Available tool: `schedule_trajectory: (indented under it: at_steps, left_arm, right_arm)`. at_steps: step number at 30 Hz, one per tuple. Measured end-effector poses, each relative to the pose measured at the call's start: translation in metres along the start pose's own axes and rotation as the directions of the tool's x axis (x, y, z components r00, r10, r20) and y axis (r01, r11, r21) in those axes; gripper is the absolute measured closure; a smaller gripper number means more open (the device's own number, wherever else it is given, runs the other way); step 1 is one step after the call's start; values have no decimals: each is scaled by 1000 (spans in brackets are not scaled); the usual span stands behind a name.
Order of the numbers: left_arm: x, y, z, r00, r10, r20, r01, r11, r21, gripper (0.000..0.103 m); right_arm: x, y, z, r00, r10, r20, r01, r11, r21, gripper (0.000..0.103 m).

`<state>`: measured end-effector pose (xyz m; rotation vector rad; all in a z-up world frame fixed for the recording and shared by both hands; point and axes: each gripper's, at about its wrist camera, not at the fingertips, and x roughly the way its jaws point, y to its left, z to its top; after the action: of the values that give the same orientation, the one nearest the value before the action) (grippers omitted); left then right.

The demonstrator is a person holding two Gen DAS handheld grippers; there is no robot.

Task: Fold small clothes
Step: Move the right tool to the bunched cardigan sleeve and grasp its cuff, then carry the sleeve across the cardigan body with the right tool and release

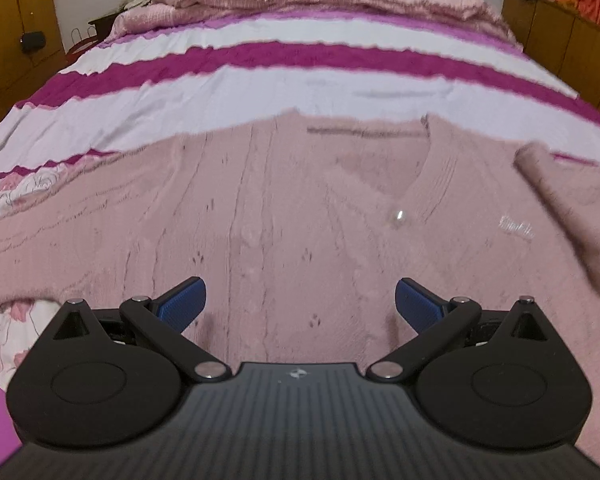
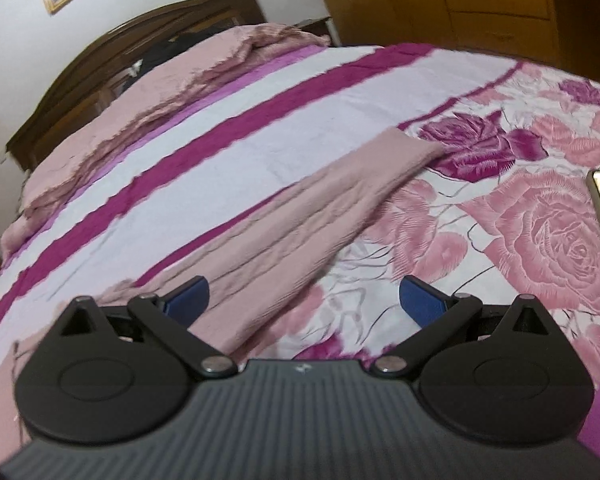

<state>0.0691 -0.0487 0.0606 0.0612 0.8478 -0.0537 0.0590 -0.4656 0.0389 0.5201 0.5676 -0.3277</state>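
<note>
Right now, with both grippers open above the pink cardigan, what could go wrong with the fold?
1. The cardigan is a loose open knit; the left gripper might snag a hole or stretch it.
2. The sleeve lies spread out on the bedspread; the right gripper, open beside it, might pinch the bedspread too.
3. The pearly button could make the fold lumpy.

Legible text: none is showing in either view. Marks present but unreadable:

- Pale pink knitted V-neck cardigan (image 1: 284,208): a small whitish embroidered mark (image 1: 516,227) is sitting on the chest, too blurred to make out.
- Ribbed dark grey gripper body, left wrist view (image 1: 300,420): a tiny pale emblem (image 1: 296,373) is showing, no letters discernible.
- Ribbed dark grey gripper body, right wrist view (image 2: 300,420): the same tiny emblem (image 2: 301,369) is showing, equally unreadable.
</note>
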Motion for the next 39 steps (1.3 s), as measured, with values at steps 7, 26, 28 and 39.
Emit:
schedule_trajectory:
  at_steps: [7, 26, 28, 39]
  left_arm:
    - [24, -5, -10, 998, 26, -58, -24, 999, 27, 0]
    - [30, -8, -16, 997, 50, -56, -49, 999, 8, 0]
    - [27, -7, -16, 998, 44, -53, -43, 999, 4, 0]
    - [2, -3, -23, 1000, 23, -12, -22, 999, 36, 0]
  right_arm:
    - [32, -4, 3, 999, 32, 12, -33, 999, 12, 0]
    - [47, -18, 25, 975, 189, 115, -209, 958, 198, 94]
    - [28, -22, 27, 969, 188, 159, -218, 956, 198, 94]
    - [-59, -30, 51, 932, 137, 334, -194, 971, 143, 94]
